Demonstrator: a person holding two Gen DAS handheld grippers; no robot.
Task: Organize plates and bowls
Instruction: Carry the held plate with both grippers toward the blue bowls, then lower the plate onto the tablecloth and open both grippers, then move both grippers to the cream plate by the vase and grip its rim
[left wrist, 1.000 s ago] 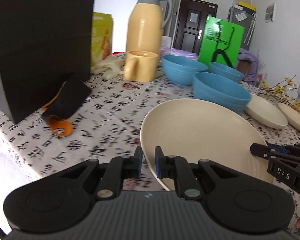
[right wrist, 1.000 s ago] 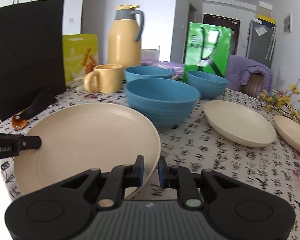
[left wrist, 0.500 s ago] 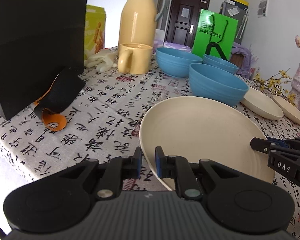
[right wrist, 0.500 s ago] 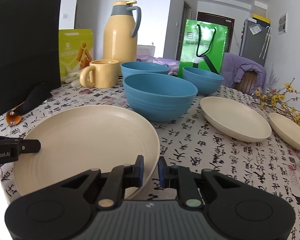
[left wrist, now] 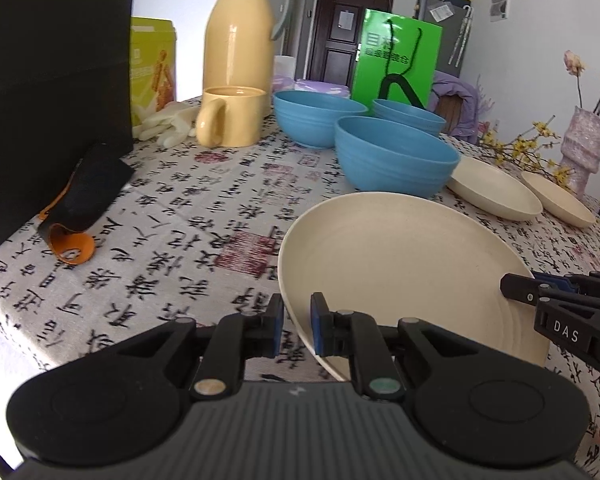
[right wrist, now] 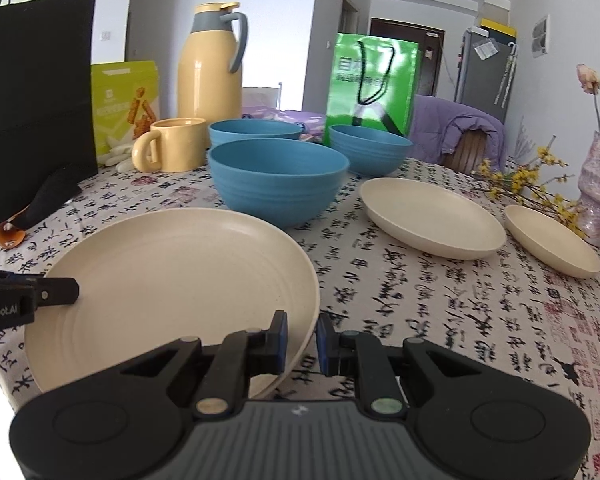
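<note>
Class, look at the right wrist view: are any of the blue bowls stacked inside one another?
No. All three blue bowls stand separately on the tablecloth.

Black paper bag (left wrist: 52,80) cut off at frame edge

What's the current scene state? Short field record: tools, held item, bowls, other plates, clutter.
left tool: shut on the near-left rim of the large cream plate
right tool: shut on the same plate's near-right rim
plate pose: held from both sides, tilted, low over the tablecloth
blue bowls: three, separate, nearest bowl just behind the held plate
other plates: medium cream plate and small cream plate, side by side, unstacked
clutter: yellow mug, yellow thermos, black bag, green bag
</note>
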